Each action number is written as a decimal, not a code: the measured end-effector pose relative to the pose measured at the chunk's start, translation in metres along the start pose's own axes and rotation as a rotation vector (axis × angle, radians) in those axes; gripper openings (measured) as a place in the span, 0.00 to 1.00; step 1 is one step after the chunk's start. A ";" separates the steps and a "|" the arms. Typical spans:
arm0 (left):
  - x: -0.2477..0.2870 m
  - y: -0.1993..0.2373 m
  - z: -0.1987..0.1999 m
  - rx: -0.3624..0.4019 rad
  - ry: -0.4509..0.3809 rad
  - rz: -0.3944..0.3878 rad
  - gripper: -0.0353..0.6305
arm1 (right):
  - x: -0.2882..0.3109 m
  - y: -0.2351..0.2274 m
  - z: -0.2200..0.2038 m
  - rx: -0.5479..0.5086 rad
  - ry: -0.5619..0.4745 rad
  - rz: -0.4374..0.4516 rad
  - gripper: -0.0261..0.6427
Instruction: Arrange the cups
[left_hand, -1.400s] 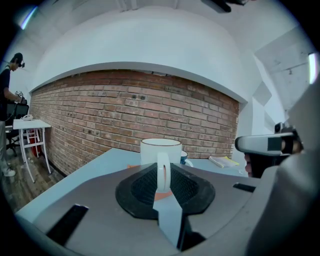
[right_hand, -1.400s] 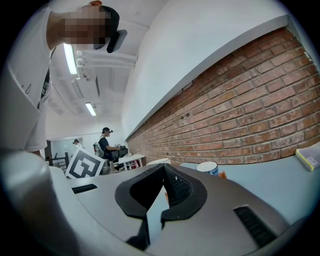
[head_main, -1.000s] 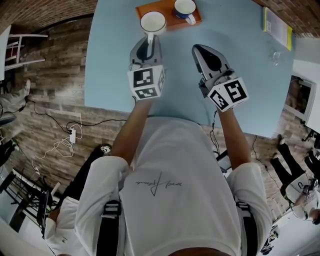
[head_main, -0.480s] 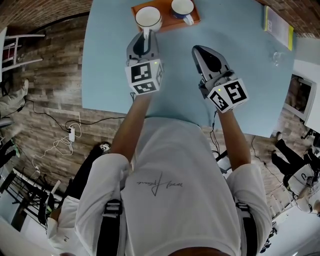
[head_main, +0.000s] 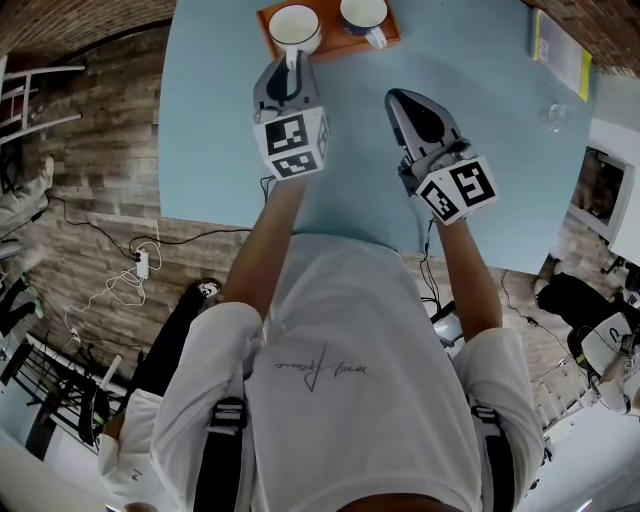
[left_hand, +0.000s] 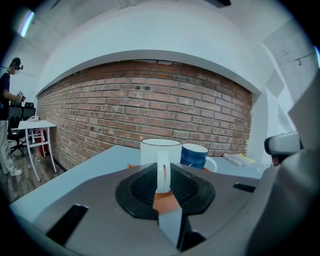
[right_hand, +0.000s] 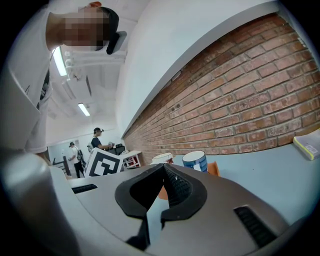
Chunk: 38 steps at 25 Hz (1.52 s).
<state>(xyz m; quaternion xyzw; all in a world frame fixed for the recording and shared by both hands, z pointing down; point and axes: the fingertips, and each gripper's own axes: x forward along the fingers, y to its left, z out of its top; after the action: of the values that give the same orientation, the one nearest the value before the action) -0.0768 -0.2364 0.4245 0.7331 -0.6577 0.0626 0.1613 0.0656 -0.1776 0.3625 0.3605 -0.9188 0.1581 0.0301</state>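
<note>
One white cup (head_main: 294, 26) beside one blue cup (head_main: 362, 12) on one orange tray (head_main: 332, 46) at the desk's (head_main: 480, 140) far edge, left claw (head_main: 291, 66) pinching the white cup's handle, right claw (head_main: 400, 100) pressed together, empty, one book (head_main: 558, 45) far right

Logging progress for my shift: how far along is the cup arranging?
Done: the blue cup stands on the orange tray. In hand: the left claw grips the white cup by its handle, beside the blue one at the tray. Left: probably just releasing it; the right claw is shut and empty.
</note>
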 end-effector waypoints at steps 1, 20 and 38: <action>0.001 0.001 -0.001 -0.003 0.001 0.002 0.14 | 0.001 0.000 -0.001 0.002 0.002 -0.001 0.07; 0.015 0.003 -0.014 0.018 -0.020 0.028 0.14 | 0.005 -0.004 -0.013 0.029 0.034 0.002 0.07; 0.017 -0.002 -0.028 0.015 -0.029 0.009 0.14 | 0.003 -0.007 -0.016 0.033 0.039 -0.007 0.07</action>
<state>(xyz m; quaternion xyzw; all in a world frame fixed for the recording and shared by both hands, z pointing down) -0.0690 -0.2436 0.4556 0.7323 -0.6627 0.0576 0.1461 0.0671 -0.1790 0.3805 0.3611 -0.9140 0.1802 0.0426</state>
